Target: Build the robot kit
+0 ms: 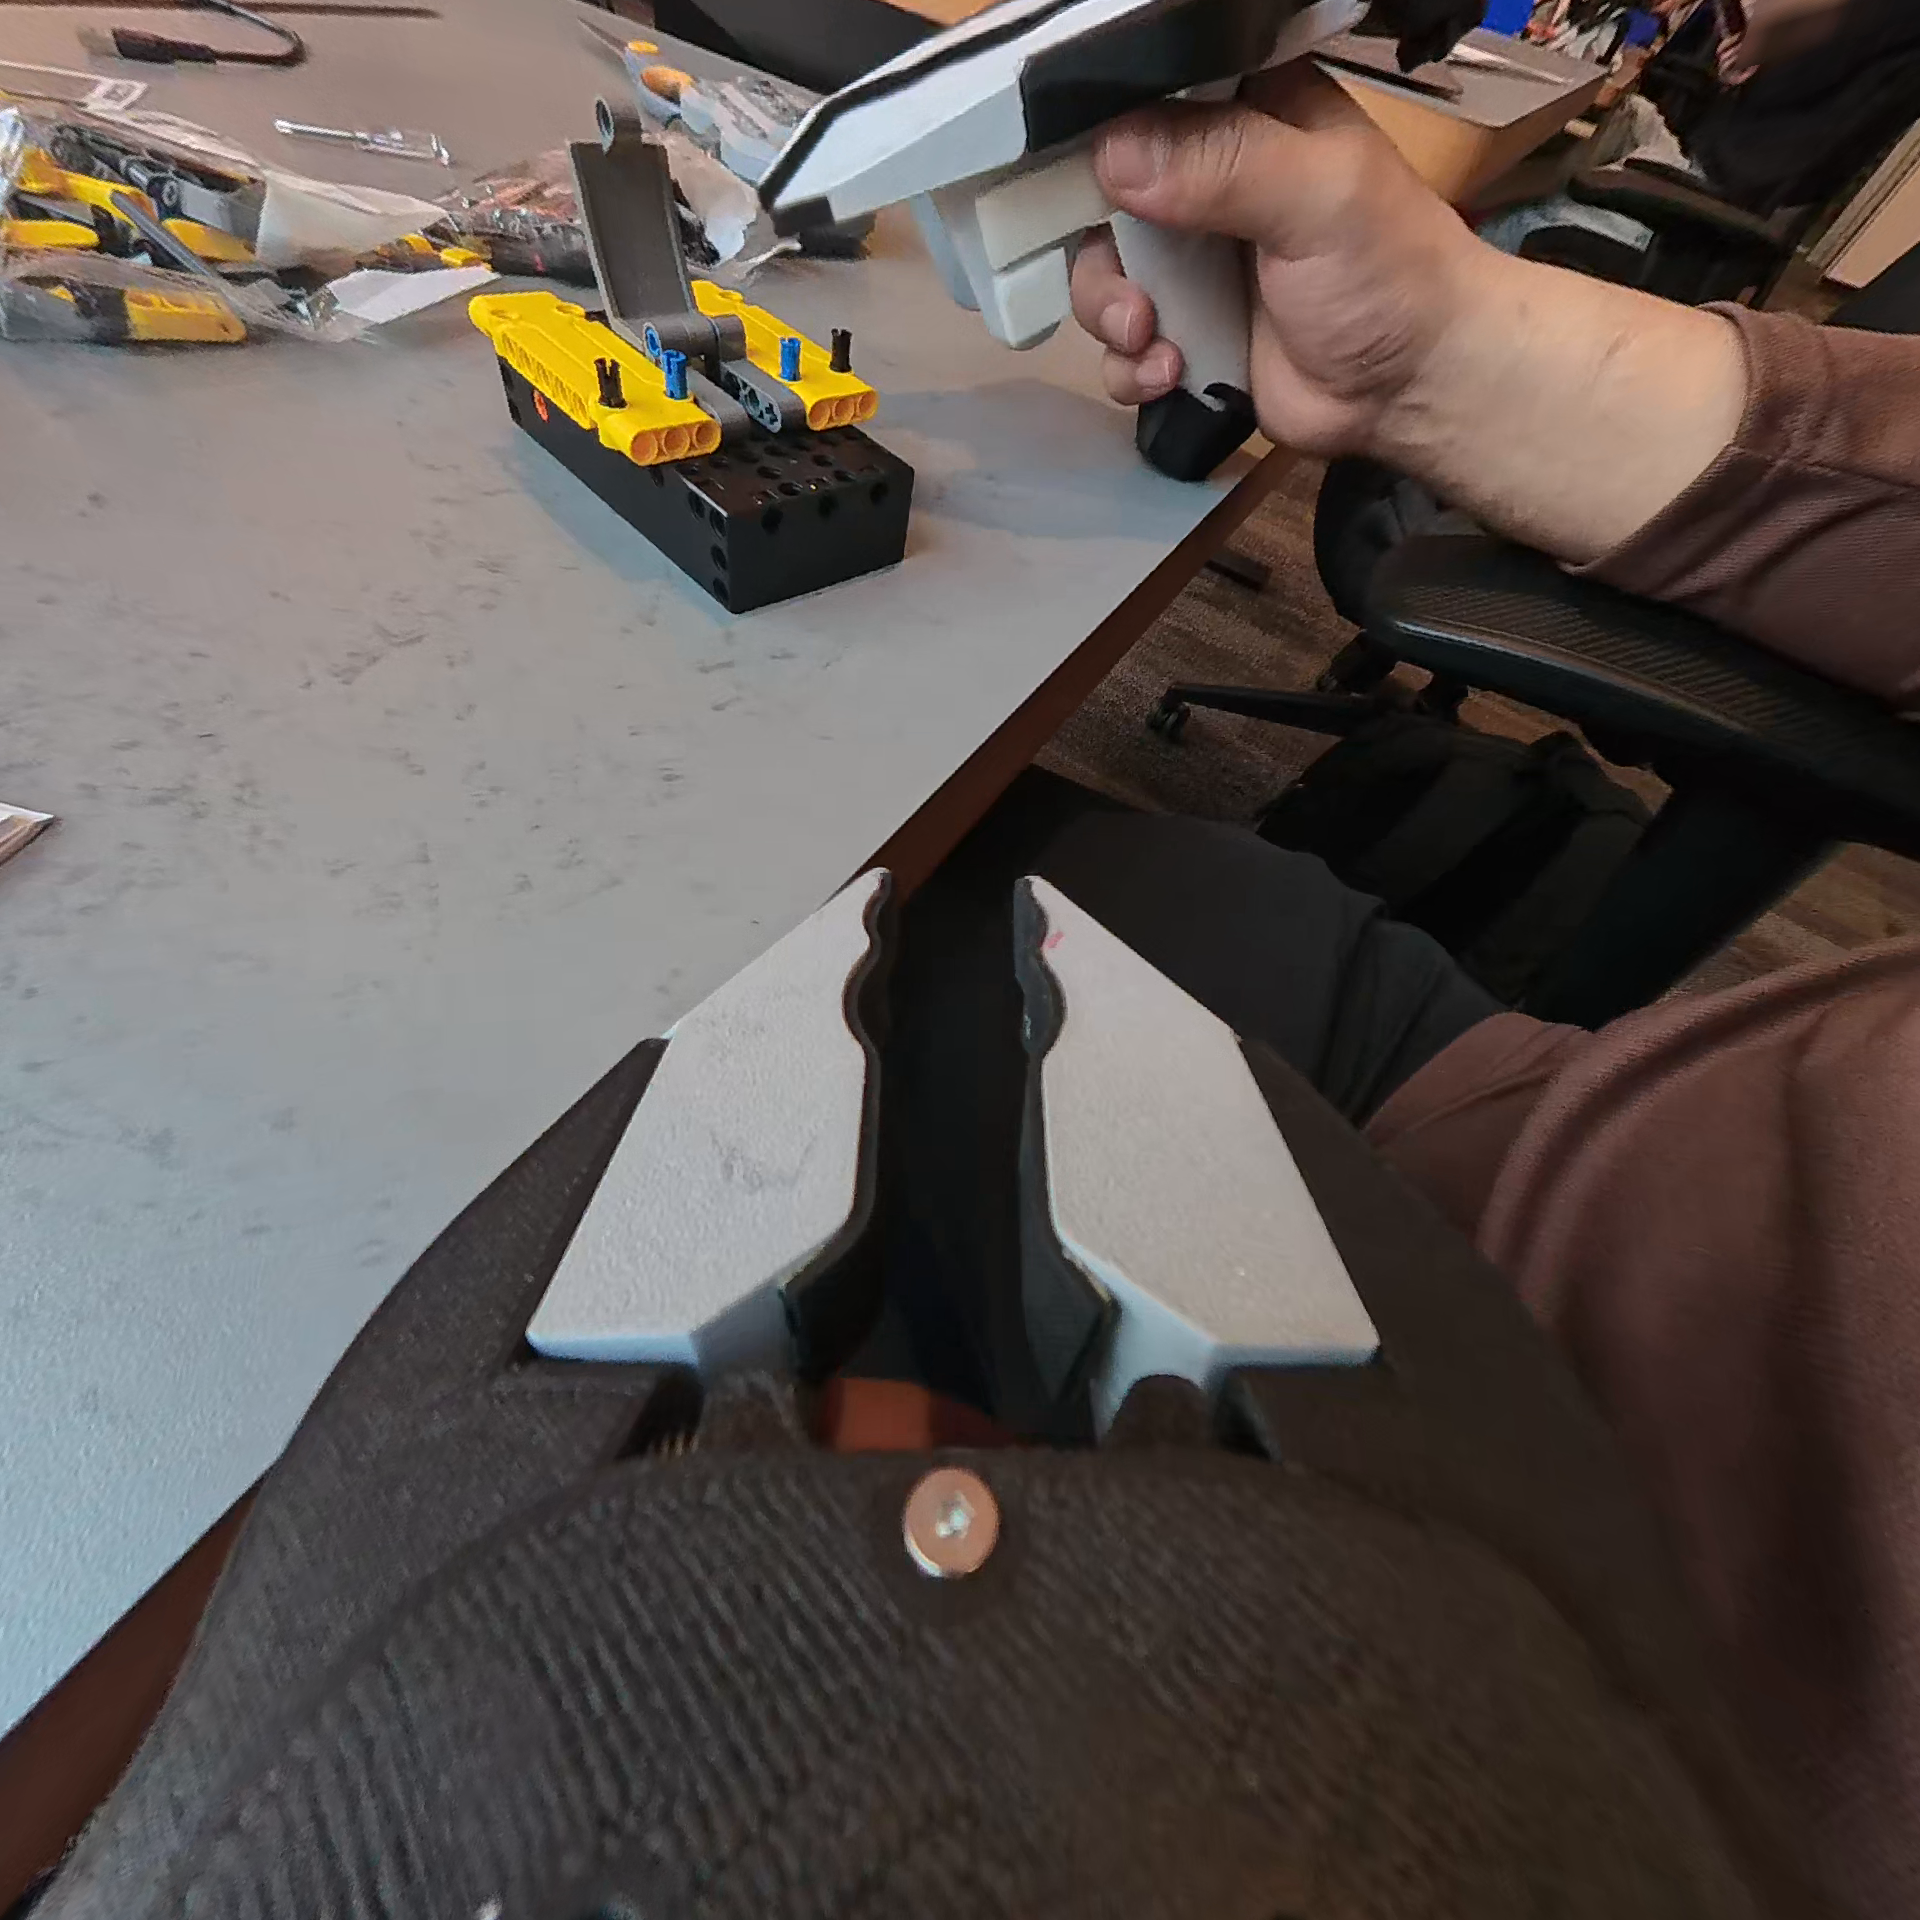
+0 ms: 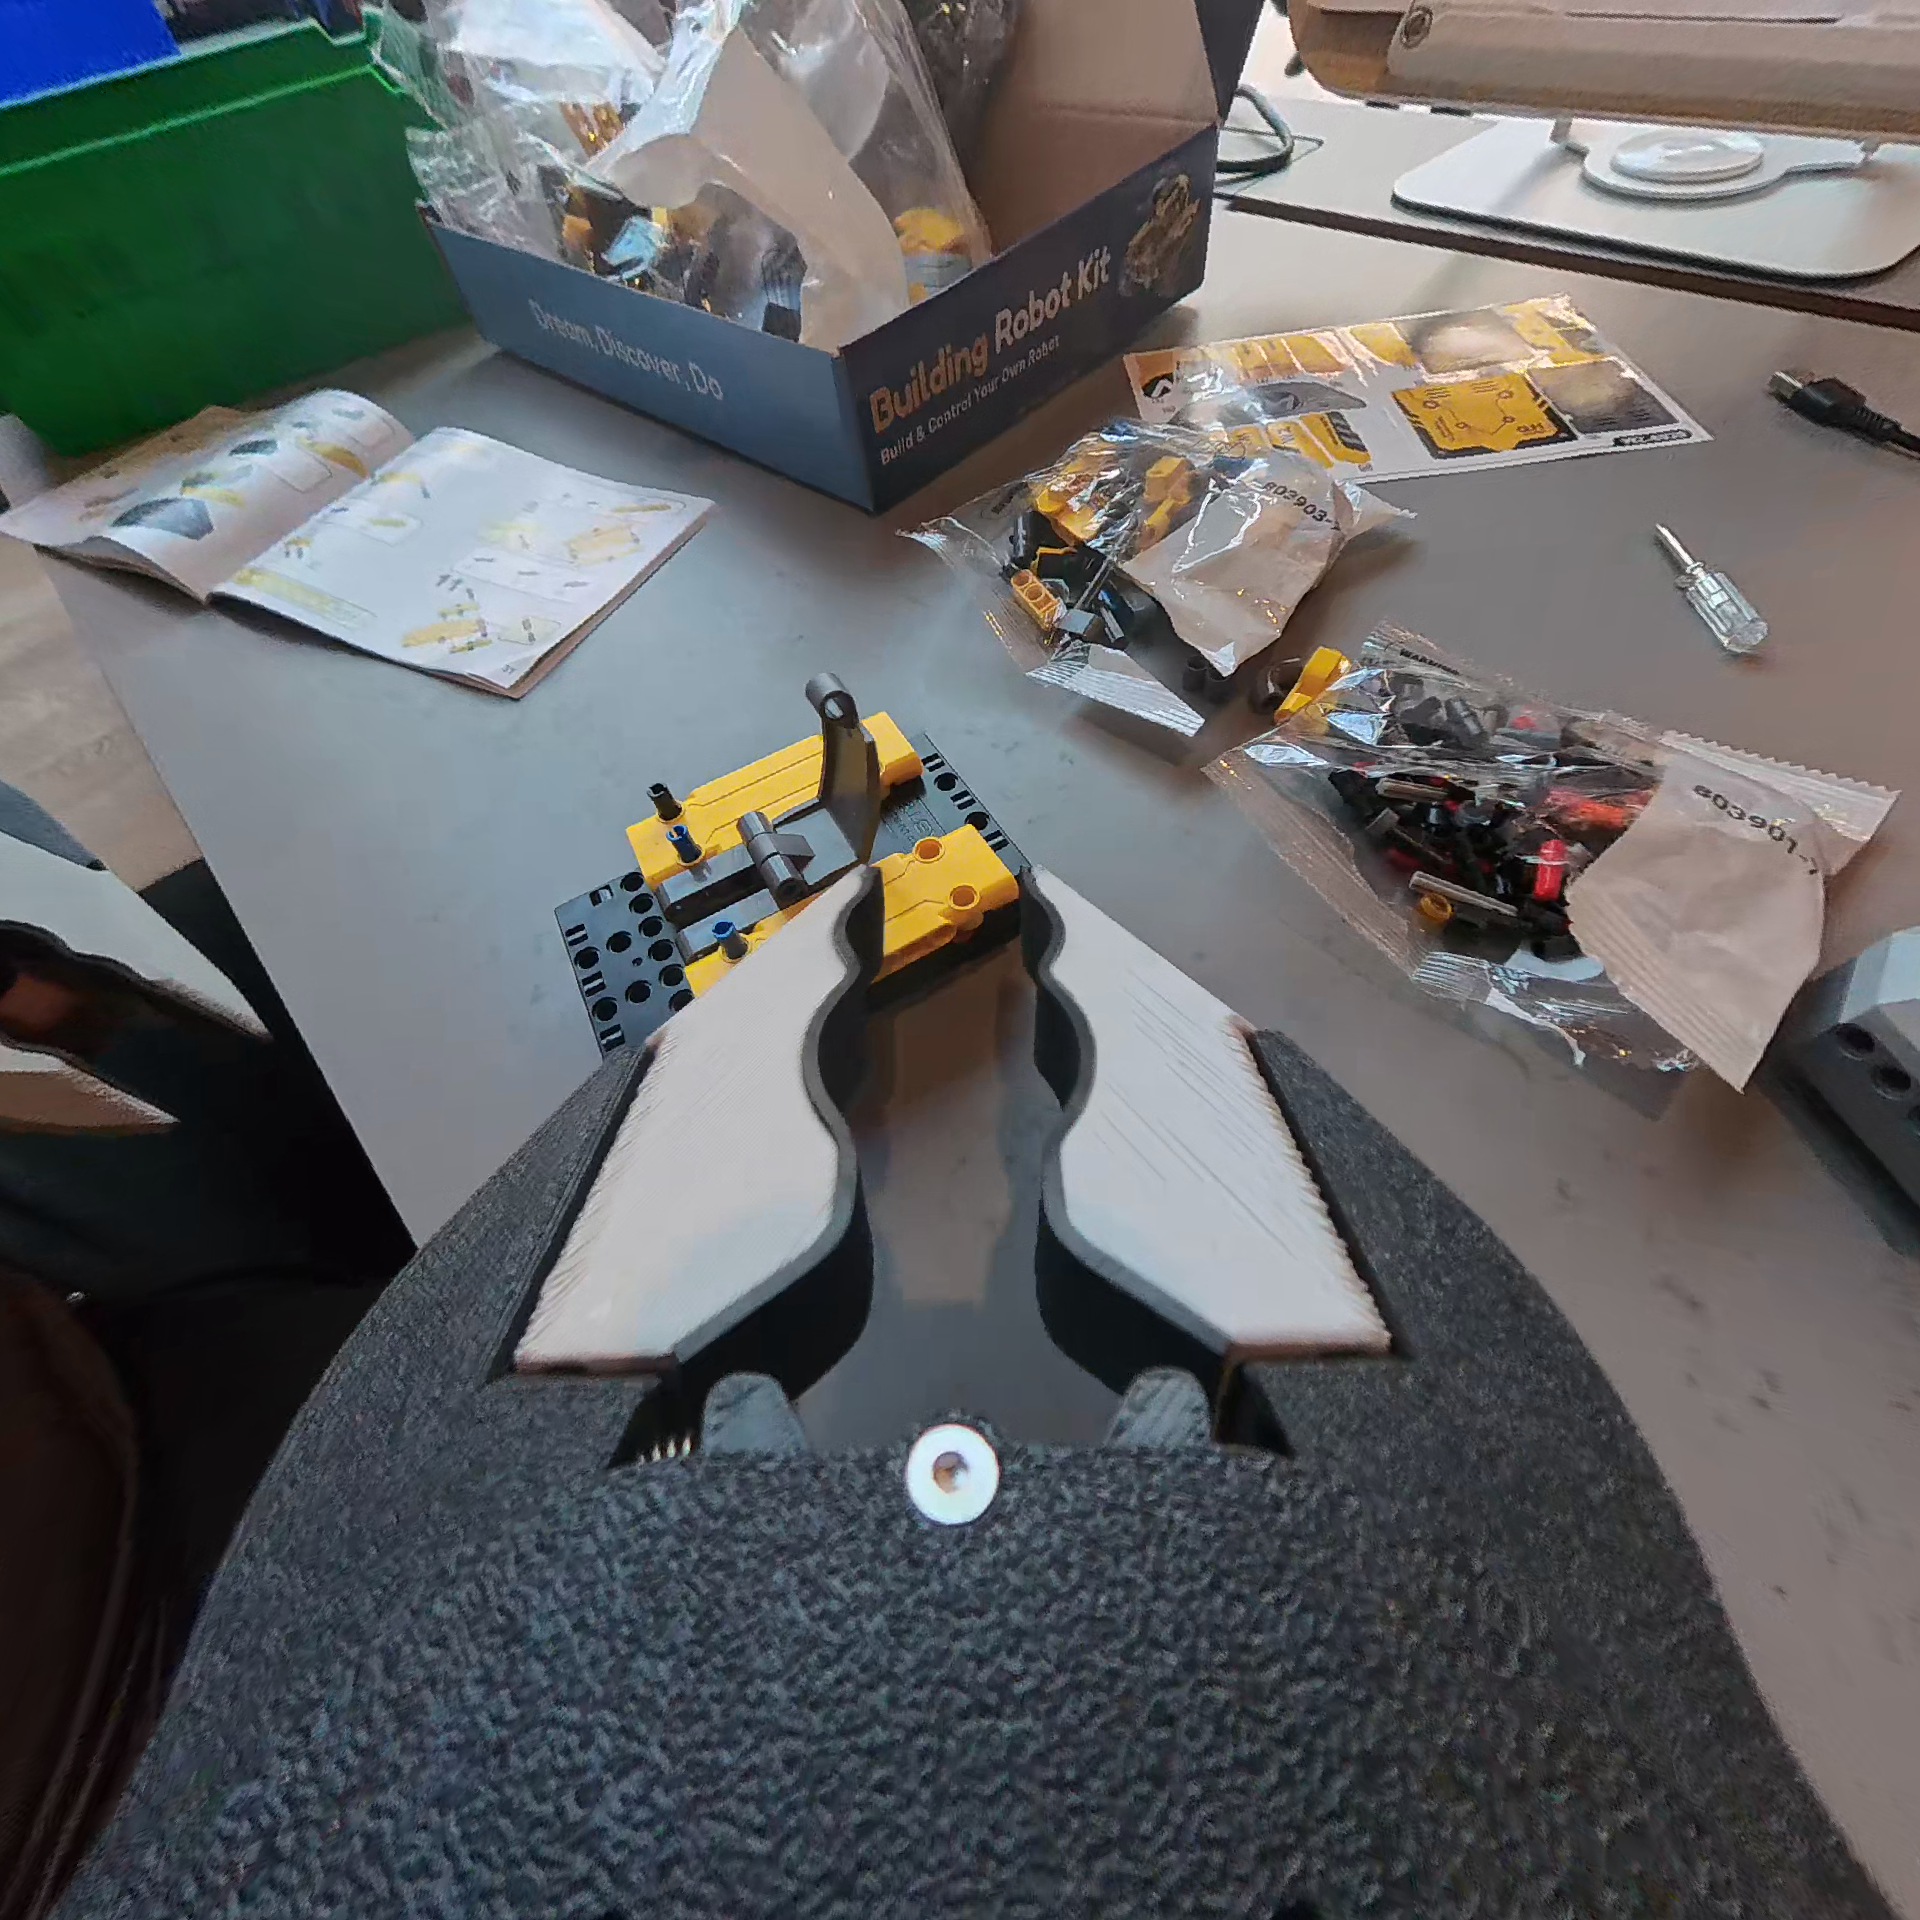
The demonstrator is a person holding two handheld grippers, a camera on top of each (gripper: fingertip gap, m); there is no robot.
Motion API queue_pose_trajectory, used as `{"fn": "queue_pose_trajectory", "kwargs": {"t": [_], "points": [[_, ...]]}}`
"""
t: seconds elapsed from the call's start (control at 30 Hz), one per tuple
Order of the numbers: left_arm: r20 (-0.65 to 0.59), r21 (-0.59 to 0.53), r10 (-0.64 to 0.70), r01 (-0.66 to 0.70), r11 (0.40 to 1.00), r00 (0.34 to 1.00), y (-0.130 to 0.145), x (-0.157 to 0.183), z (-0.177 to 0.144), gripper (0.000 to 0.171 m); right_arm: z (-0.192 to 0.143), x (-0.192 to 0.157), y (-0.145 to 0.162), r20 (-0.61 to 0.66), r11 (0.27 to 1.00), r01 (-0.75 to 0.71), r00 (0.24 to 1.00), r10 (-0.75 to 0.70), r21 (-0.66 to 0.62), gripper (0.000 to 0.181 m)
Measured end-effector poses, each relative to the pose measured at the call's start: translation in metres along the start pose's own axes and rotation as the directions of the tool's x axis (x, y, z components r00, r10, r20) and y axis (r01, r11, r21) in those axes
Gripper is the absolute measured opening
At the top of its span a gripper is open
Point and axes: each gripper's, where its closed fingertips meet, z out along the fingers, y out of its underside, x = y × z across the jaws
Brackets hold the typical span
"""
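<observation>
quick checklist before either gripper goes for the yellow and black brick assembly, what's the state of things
1. Left gripper empty and open: ok, jaws apart with nothing between them, held over the table edge.
2. Right gripper empty and open: ok, a gap shows between its fingers, nothing gripped.
3. Brick assembly sitting flat on the table: ok, black base down, yellow beams on top.
4. Grey lever piece standing upright on the assembly: ok, it sticks up close to the right gripper's tips.
5. Right gripper clear of the assembly: cannot tell, the tips overlap it in the right wrist view.
6. Parts bags clear of the assembly: ok, they lie off to the side.
</observation>
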Motion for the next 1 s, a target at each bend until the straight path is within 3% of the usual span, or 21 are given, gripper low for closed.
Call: {"fn": "queue_pose_trajectory", "kwargs": {"t": [0.27,0.57,0.7,1.0], "points": [[0.018,-0.002,0.015,-0.015,1.000,1.000,0.001,-0.002,0.003,0.018,-0.005,0.020,-0.006,-0.075,0.996,-0.073,0.994,0.077,0.049,0.020],[0.038,-0.016,0.044,-0.043,0.999,0.998,0.004,-0.003,0.005,0.018,-0.024,0.071,0.009,-0.331,0.994,-0.112,0.937,0.109,0.009,0.029],[0.050,-0.021,0.057,-0.056,0.998,0.997,0.005,-0.005,0.007,0.017,-0.030,0.092,0.019,-0.427,0.994,-0.091,0.903,0.058,-0.058,0.029],[0.066,-0.022,0.085,-0.084,0.996,0.994,0.005,-0.008,0.006,0.012,-0.012,0.074,0.027,-0.303,0.987,-0.008,0.952,-0.043,-0.163,0.029]]}}
